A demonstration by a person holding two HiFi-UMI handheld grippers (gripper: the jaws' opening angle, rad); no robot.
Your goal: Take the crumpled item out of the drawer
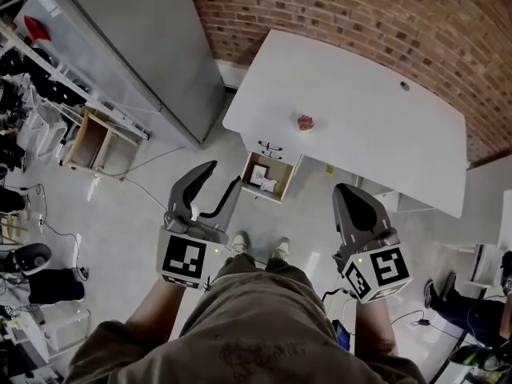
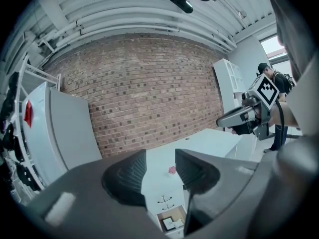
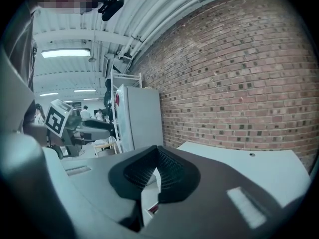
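A small pink crumpled item (image 1: 306,122) lies on top of the white table (image 1: 376,134); it also shows between the jaws in the left gripper view (image 2: 172,170). Below the table's front edge a wooden drawer (image 1: 250,166) stands pulled out, with white things (image 1: 267,184) inside, one of them crumpled-looking. My left gripper (image 1: 224,174) hangs open and empty over the floor, just left of the drawer. My right gripper (image 1: 346,190) is shut on nothing, to the right of the drawer and short of the table edge. Neither gripper touches anything.
A grey refrigerator (image 1: 136,46) stands left of the table against the brick wall (image 1: 360,6). A small wooden cart (image 1: 86,141) and shelving sit further left. Cables cross the floor (image 1: 120,214). The person's shoes (image 1: 260,246) are just before the drawer.
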